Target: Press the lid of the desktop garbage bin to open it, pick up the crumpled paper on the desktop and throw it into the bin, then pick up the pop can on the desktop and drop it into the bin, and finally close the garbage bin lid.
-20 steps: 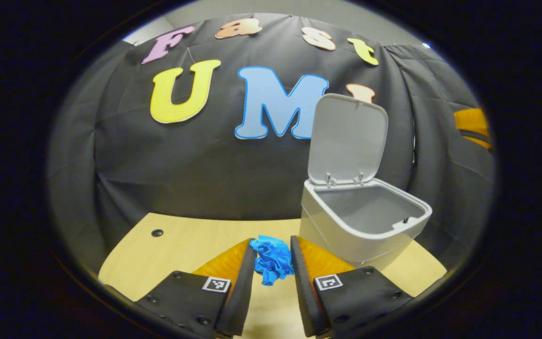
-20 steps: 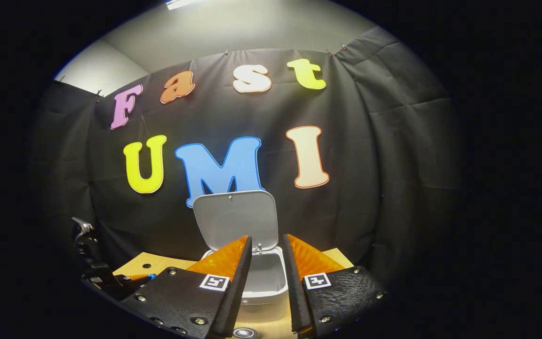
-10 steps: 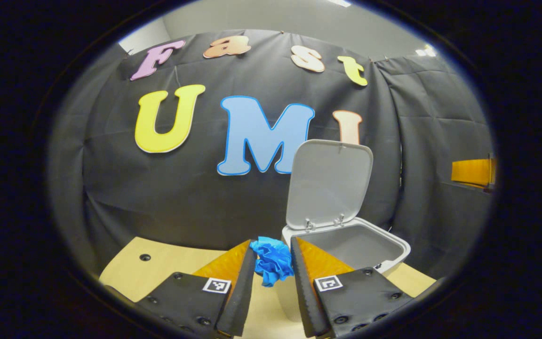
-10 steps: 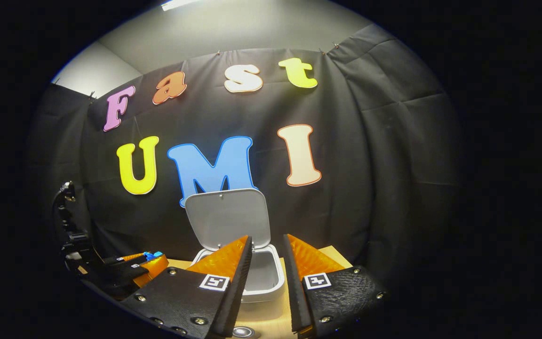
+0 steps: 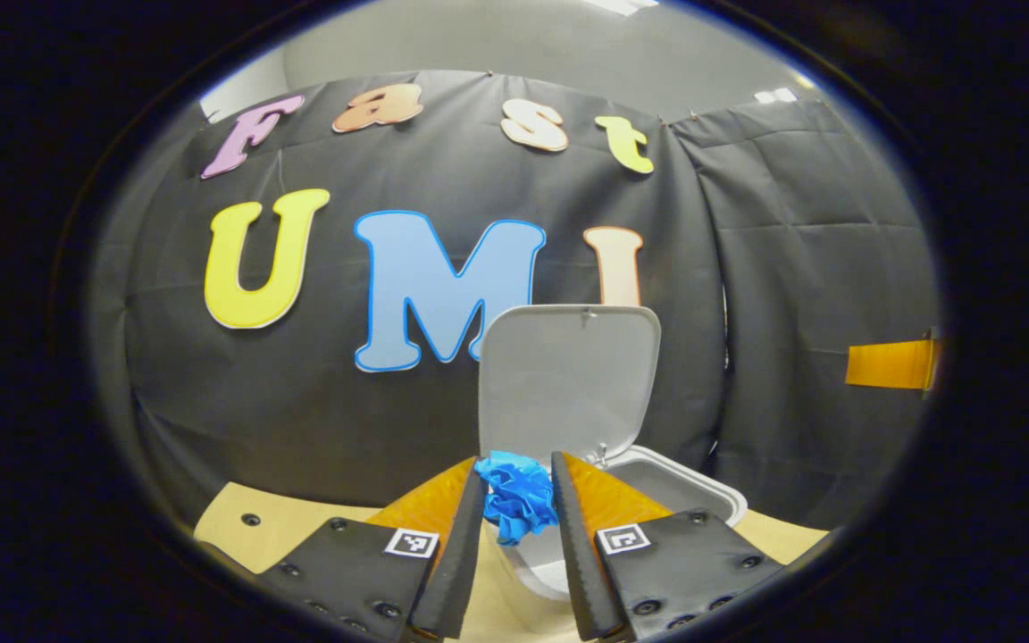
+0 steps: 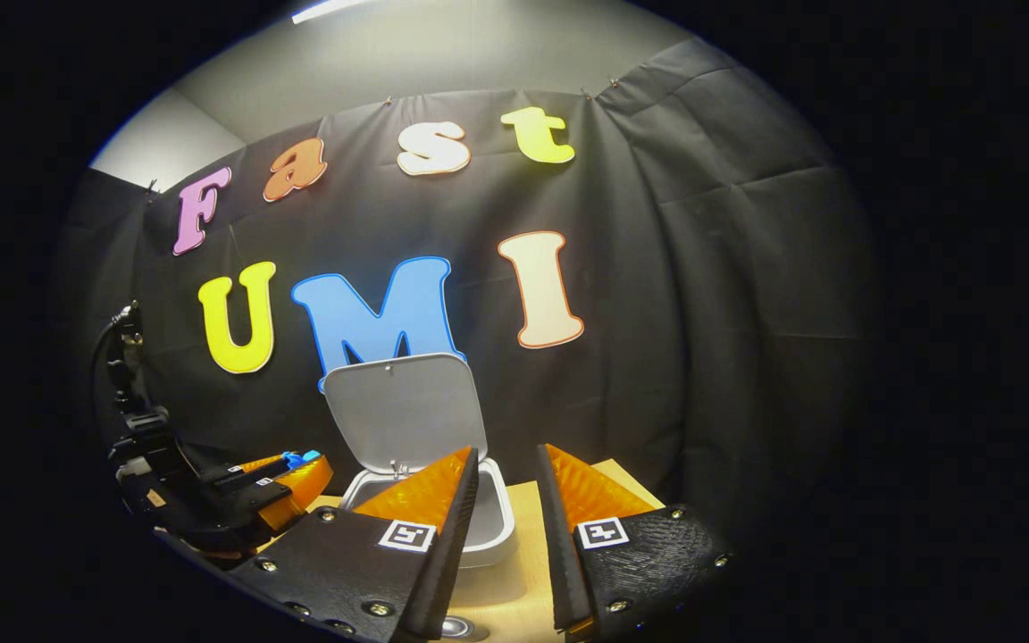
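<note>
Bright blue crumpled paper point(image 5: 514, 500), pale grey garbage bin point(image 5: 671, 487) with matching pale grey lid point(image 5: 568, 379), light tan wood-grain counter point(image 5: 246, 531) dotted with a small dark hole, black-and-white square markers on each gripper body, plain grey wall above the black cloth

Light wooden desktop point(image 5: 238, 536) with a small dark hole point(image 5: 249, 519); grey wall point(image 6: 443, 54) above; ceiling light strip point(image 6: 329, 9).

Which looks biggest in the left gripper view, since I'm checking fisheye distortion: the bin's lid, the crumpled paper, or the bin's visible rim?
1. Lid, raised, largest.
2. Bin rim, partly hidden behind the left gripper.
3. Crumpled paper, smallest though nearest the camera.
</note>
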Demonstrator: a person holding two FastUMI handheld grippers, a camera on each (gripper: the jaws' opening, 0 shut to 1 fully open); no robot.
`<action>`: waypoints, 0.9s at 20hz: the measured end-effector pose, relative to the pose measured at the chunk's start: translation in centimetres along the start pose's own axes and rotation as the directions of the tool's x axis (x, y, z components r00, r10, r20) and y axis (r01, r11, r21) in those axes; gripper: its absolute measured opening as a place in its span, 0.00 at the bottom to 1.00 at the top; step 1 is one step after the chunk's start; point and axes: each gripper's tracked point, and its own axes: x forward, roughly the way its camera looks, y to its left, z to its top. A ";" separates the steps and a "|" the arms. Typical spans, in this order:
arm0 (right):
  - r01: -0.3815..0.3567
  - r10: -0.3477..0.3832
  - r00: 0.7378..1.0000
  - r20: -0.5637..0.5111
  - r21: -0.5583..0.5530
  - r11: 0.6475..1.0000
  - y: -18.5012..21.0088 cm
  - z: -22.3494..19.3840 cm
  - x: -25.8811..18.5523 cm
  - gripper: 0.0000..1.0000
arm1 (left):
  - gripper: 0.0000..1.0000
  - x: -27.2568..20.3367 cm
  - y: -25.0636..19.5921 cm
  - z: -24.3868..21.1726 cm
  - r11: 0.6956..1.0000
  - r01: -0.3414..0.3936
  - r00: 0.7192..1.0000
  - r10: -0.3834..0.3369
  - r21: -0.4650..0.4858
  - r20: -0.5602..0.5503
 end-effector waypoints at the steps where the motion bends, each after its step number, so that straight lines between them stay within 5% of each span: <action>1: 0.005 -0.005 1.000 -0.002 0.003 1.000 -0.1 -0.2 -0.2 0.44 | 0.48 0.3 -0.5 0.1 1.000 0.009 1.000 -0.009 0.007 0.002; 5: 0.023 -0.023 1.000 -0.005 0.011 1.000 -0.7 -0.3 -0.4 0.44 | 0.48 1.2 -1.7 -0.6 0.999 0.031 0.999 -0.030 0.016 -0.012; 13: 0.035 -0.035 0.999 -0.016 0.026 0.999 -1.1 -0.7 -0.7 0.44 | 0.89 1.4 -1.1 -1.0 1.000 0.022 1.000 -0.021 0.010 -0.022; 18: 0.020 -0.019 0.999 -0.027 0.020 1.000 -0.4 -1.1 -0.6 0.44 | 0.89 0.8 0.0 -0.8 1.000 0.003 1.000 -0.002 0.010 -0.018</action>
